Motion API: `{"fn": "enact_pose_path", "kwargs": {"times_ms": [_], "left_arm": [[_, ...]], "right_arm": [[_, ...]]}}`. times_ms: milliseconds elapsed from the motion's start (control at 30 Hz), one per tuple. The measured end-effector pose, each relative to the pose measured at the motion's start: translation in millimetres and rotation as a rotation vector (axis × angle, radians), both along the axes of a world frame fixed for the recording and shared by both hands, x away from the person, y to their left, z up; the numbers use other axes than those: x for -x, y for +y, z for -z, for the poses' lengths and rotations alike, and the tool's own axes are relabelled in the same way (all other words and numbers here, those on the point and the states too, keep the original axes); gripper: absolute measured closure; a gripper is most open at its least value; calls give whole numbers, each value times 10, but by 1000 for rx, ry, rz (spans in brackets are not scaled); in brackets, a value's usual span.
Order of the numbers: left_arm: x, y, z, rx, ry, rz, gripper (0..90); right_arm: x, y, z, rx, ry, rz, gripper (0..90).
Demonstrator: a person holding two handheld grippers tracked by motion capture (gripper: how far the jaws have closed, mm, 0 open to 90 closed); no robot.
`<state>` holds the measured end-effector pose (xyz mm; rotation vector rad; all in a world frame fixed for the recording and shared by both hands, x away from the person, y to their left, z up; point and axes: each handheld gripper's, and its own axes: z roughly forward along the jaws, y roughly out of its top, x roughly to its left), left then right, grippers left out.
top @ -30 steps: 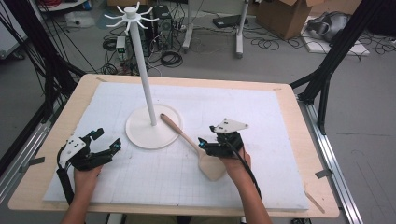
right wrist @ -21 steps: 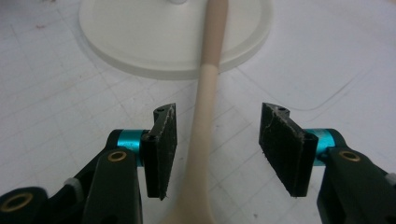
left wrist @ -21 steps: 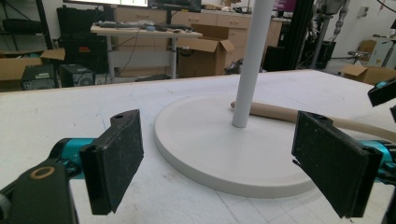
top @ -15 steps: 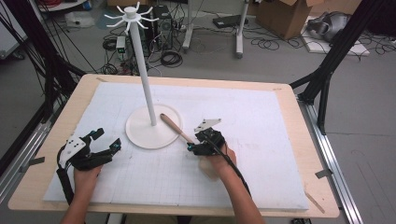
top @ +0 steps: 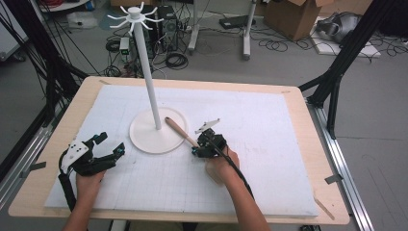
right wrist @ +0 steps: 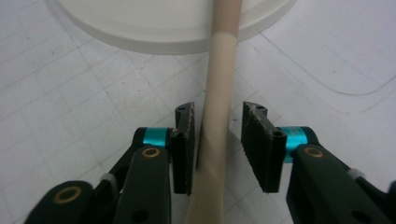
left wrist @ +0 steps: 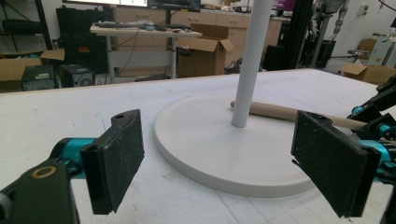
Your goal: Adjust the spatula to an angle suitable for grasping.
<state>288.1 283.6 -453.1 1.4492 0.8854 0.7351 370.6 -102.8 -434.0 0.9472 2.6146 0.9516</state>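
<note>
white gridded mat (top: 269, 144) on wooden table (top: 315, 159), cluttered floor (top: 288, 57) behind

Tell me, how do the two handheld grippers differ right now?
The left gripper has its jaws spread wide with nothing between them; the right gripper has its jaws set narrowly around the wooden handle, a gap showing on one side. The left sits off to the side of the white stand base; the right sits over the handle. Both have black pads and teal fittings.

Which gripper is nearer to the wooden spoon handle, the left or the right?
Right. The right gripper straddles the wooden handle; the left gripper sits open beyond the white stand base.
</note>
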Motion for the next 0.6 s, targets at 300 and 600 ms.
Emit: {"fn": "enact_pose_path", "kwargs": {"times_ms": [300, 600], "left_arm": [[1, -2, 0, 0, 0, 0, 175], [8, 2, -3, -1, -8, -10, 184]], "right_arm": [[-14, 21, -15, -12, 44, 40, 774], [-18, -89, -73, -47, 42, 88, 784]]}}
